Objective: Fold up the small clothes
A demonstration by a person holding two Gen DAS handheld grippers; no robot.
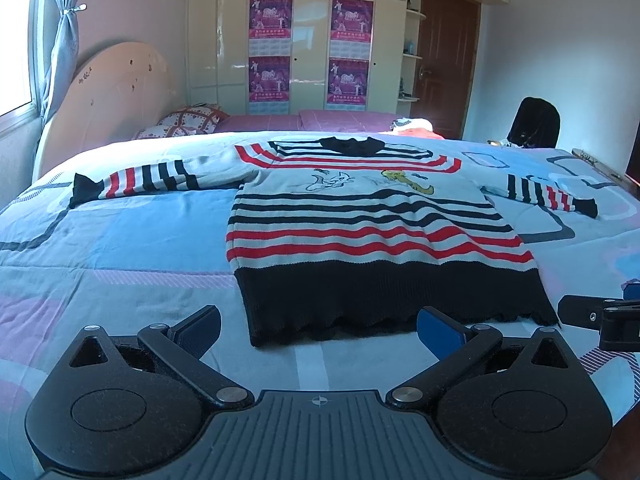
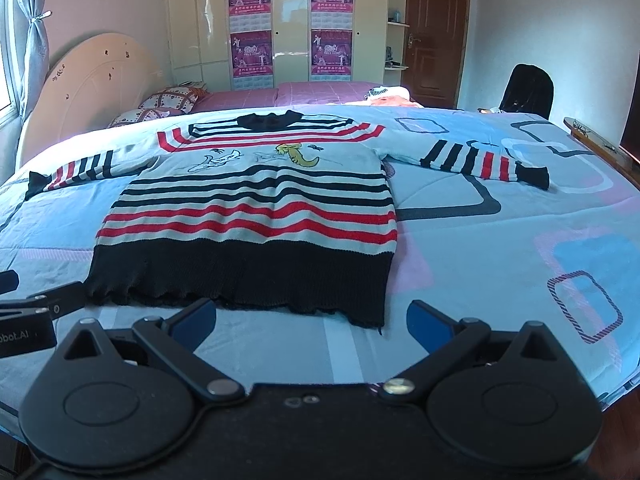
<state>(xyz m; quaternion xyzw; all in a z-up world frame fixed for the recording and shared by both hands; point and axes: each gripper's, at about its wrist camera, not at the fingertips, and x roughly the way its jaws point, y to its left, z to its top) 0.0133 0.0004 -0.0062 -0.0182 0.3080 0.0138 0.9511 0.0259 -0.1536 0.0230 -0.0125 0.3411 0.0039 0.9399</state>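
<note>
A small knitted sweater (image 1: 372,224) (image 2: 256,204) with red, black and pale stripes lies flat and face up on the bed, its sleeves spread to both sides and its black hem toward me. My left gripper (image 1: 319,330) hovers open just short of the hem, nothing between its blue pads. My right gripper (image 2: 311,322) is open too, near the hem's right corner, holding nothing. The left sleeve cuff (image 1: 86,188) and right sleeve cuff (image 2: 534,176) rest on the quilt. The right gripper's tip (image 1: 600,316) shows at the edge of the left wrist view.
The bed carries a blue and pink patterned quilt (image 1: 120,240) (image 2: 520,240). Pillows (image 1: 188,122) and a curved headboard (image 1: 116,96) stand at the far left. Behind are a wardrobe with posters (image 1: 308,52), a brown door (image 1: 446,64), other clothes (image 1: 412,126) and a dark chair (image 1: 534,122).
</note>
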